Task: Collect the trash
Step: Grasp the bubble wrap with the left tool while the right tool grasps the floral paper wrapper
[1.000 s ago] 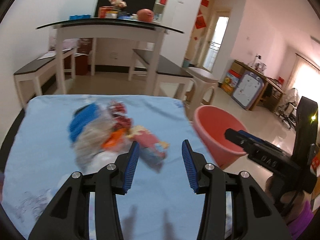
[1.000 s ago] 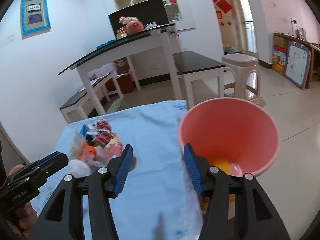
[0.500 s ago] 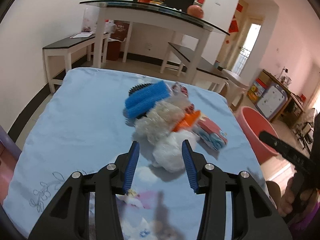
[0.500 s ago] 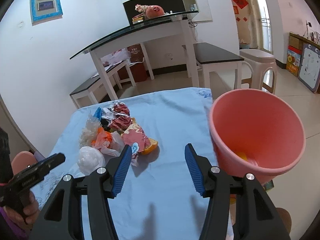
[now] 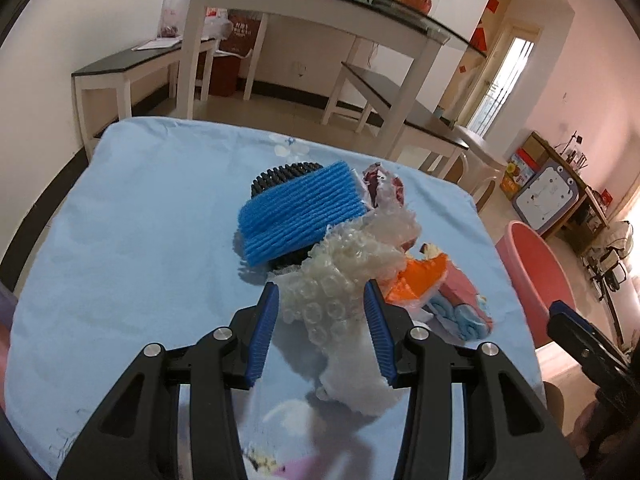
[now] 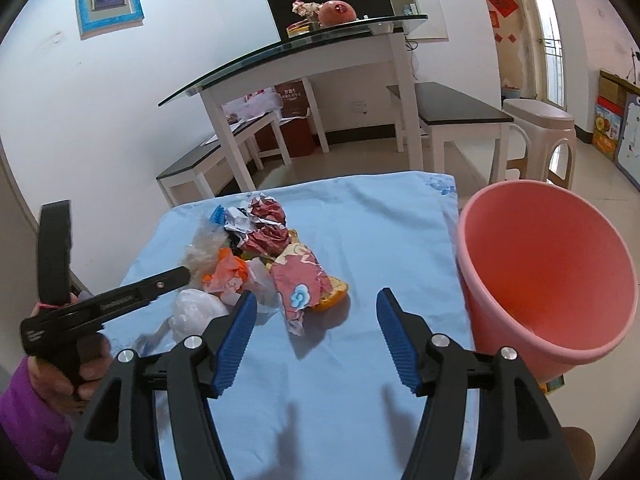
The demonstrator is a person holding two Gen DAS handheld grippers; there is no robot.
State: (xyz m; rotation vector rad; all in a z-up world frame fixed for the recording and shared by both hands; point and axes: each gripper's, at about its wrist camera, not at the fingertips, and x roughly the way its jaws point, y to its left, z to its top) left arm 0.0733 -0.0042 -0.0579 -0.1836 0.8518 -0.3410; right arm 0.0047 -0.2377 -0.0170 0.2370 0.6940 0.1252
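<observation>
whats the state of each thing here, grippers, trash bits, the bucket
left gripper: open, clear bubble wrap between its pads, not squeezed
right gripper: jaws opening, nothing between them
clear bubble wrap: crumpled, on the blue cloth
blue ribbed foam sleeve: lying on the pile, over a black one
pink printed wrapper: crumpled, lying on an orange peel
pink plastic bucket: beside the table, tilted in view, mostly empty

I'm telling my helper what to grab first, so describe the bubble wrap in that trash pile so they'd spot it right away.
On the blue tablecloth lies one heap of trash. The bubble wrap is on the heap's near edge, between the open left gripper fingers, just in front of the blue ribbed foam. It alone is clear and covered in round bubbles.
</observation>
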